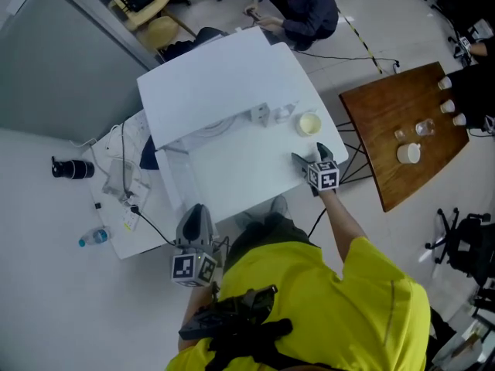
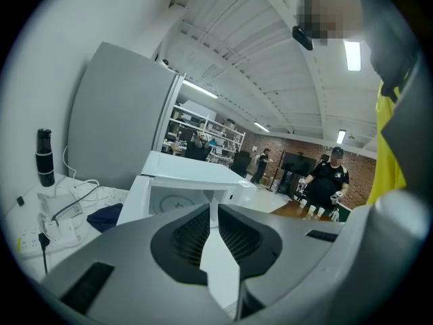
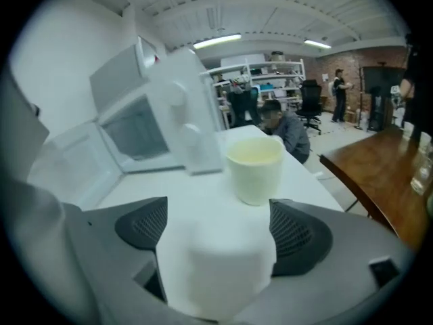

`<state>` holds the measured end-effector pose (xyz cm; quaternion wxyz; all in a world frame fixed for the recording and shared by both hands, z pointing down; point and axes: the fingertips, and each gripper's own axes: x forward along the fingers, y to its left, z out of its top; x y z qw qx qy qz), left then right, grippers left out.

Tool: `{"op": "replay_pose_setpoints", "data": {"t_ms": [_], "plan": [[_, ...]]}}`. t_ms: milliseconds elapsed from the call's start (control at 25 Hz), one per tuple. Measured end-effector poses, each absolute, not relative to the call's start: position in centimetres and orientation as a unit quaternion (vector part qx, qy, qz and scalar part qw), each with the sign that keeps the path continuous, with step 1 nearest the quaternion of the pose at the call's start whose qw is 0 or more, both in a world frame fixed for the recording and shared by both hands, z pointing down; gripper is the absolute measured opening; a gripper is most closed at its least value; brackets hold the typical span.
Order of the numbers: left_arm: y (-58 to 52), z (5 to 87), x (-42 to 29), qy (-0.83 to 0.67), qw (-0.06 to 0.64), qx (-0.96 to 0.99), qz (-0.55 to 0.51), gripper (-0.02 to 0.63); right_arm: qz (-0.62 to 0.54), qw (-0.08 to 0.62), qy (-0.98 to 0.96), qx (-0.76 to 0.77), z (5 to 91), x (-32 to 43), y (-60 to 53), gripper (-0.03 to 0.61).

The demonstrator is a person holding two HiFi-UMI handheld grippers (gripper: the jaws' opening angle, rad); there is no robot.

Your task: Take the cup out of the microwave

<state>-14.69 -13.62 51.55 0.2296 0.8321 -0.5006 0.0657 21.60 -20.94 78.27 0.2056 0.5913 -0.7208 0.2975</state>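
A pale yellow cup [image 1: 309,124] stands upright on the white table [image 1: 247,180], just right of the white microwave [image 1: 220,79]. The microwave's door [image 1: 172,182] hangs open. My right gripper [image 1: 310,159] is open and sits a short way in front of the cup, apart from it. In the right gripper view the cup [image 3: 255,168] stands just beyond the wide jaws of the right gripper [image 3: 216,212], with nothing between them. My left gripper [image 1: 195,219] is at the table's near edge, shut and empty. In the left gripper view the left gripper [image 2: 212,215] faces the microwave [image 2: 186,188].
A brown wooden table [image 1: 387,118] with several cups stands at the right. A low white desk [image 1: 135,230] at the left holds cables, a black bottle [image 1: 71,168] and a water bottle [image 1: 94,238]. A person [image 1: 298,10] crouches beyond the table.
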Motion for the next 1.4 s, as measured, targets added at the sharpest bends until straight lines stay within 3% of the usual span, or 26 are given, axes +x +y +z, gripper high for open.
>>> {"op": "replay_pose_setpoints", "data": {"t_ms": [160, 240, 280, 560, 1400], "plan": [[-13.5, 50.6, -16.1, -0.510, 0.232, 0.827, 0.054, 0.031, 0.215, 0.126, -0.817, 0.520, 62.9, 10.0, -16.7, 0.241], [-13.5, 50.2, -16.7, -0.514, 0.229, 0.825, 0.048, 0.031, 0.189, 0.098, -0.851, 0.480, 57.2, 4.9, -15.9, 0.037], [-13.5, 49.9, -16.9, -0.517, 0.227, 0.824, 0.042, 0.031, 0.181, 0.087, -0.865, 0.460, 54.9, 2.9, -15.6, 0.005], [-12.9, 47.5, -18.2, -0.529, 0.206, 0.823, 0.020, 0.031, 0.172, 0.024, -0.873, 0.455, 45.4, -1.0, -14.9, 0.002], [-13.3, 46.8, -17.9, -0.515, 0.200, 0.833, 0.030, 0.031, 0.155, 0.043, -0.857, 0.490, 45.1, 0.6, -14.5, 0.002]]}}
